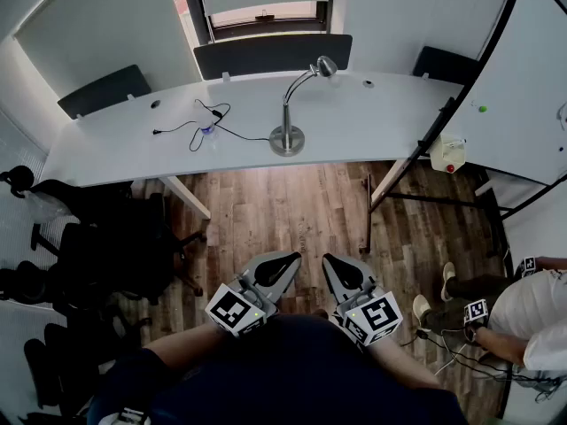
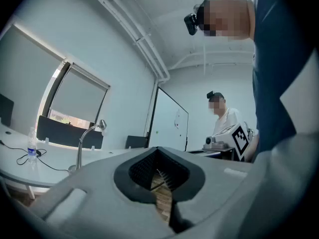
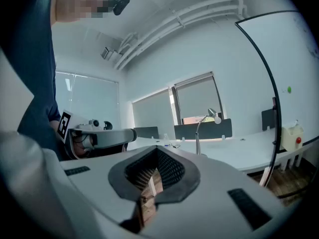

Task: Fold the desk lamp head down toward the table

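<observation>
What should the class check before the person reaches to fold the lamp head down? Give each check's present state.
1. Lamp upright on the desk: ok.
2. Lamp head raised, not yet folded: ok.
3. Left tongs and right tongs open for gripping: not ok, both shut, empty.
4. Tongs near the lamp: not ok, both over the floor, short of the desk.
5. Cable clear of the head's path: ok, it lies left of the base.
6. Neck bends easily: cannot tell.

A long white desk (image 1: 372, 122) carries a silver desk lamp (image 1: 287, 138), with a loose black cable (image 1: 177, 128) and a small bottle (image 2: 32, 145) lying left of the lamp.
</observation>
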Tool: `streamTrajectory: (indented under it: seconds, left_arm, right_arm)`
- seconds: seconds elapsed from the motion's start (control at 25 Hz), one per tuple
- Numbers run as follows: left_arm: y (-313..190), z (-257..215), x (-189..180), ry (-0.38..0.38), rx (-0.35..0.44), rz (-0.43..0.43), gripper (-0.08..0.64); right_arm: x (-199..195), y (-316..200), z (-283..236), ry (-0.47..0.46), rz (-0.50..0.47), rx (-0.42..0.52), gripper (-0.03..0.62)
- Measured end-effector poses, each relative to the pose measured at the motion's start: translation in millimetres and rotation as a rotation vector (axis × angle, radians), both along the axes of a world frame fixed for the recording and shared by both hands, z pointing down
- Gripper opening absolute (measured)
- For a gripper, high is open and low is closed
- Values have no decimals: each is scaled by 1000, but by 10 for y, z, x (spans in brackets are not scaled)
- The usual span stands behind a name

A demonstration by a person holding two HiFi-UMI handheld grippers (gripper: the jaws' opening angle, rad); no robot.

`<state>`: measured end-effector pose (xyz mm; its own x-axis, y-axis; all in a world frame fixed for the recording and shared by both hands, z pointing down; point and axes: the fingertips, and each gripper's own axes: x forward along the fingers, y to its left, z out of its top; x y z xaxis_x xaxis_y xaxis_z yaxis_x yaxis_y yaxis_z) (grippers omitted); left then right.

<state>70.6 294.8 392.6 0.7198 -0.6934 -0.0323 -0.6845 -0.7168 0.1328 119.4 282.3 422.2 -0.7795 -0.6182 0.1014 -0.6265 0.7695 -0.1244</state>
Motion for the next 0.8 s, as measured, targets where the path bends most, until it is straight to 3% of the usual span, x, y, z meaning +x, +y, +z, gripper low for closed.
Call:
streamTrajectory:
  seconds: [0.44,0.8]
  left_arm:
    - [-66,14,78,-5,-2,-7,5]
    - [-118,-15,149,-4,3,-29,5]
  right_arm:
    - [57,-61,8,-1,-8,-1,9]
    - [108,-87,-83,14,-27,68,9]
